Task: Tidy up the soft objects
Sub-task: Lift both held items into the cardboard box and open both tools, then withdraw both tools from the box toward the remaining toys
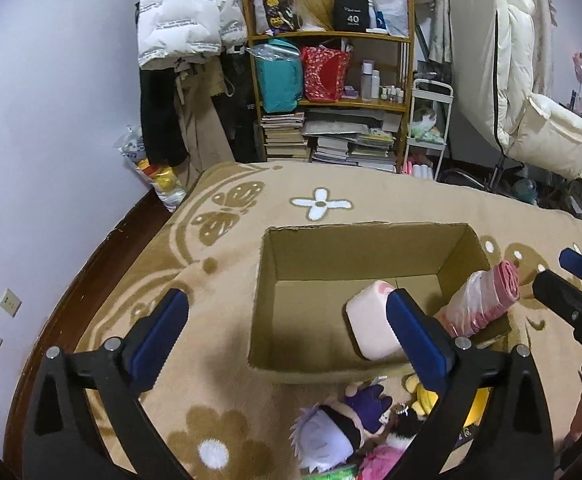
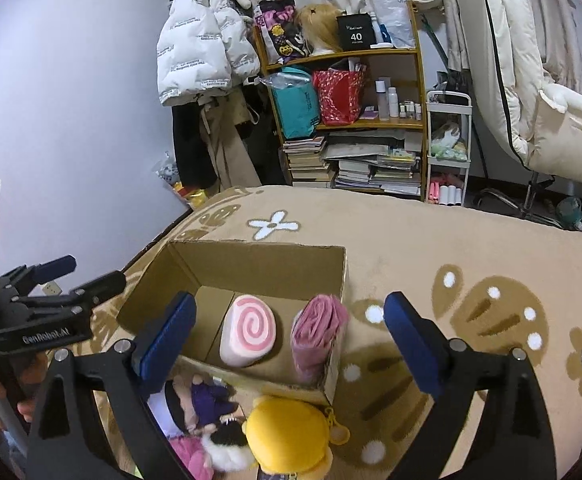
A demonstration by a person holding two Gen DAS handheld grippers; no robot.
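Observation:
An open cardboard box [image 1: 315, 248] [image 2: 251, 260] stands on a beige flowered blanket. Inside lie a pink swirl-roll cushion [image 1: 371, 322] [image 2: 249, 330] and a rolled pink cloth in clear plastic [image 1: 483, 300] [image 2: 317, 332] leaning on the right wall. In front of the box lie a white-haired doll in purple [image 1: 331, 432] [image 2: 199, 400], a yellow plush [image 2: 291, 436] [image 1: 427, 394] and a pink furry toy [image 1: 379, 462] [image 2: 191, 458]. My left gripper [image 1: 287, 328] is open and empty above the box's near edge. My right gripper [image 2: 291, 344] is open and empty above the box's right corner.
A wooden shelf [image 1: 331, 40] with bags, bottles and stacked books stands behind the bed. A white jacket [image 1: 187, 12] hangs at the left, a white chair [image 1: 531, 120] at the right. The blanket [image 2: 471, 248] stretches right of the box.

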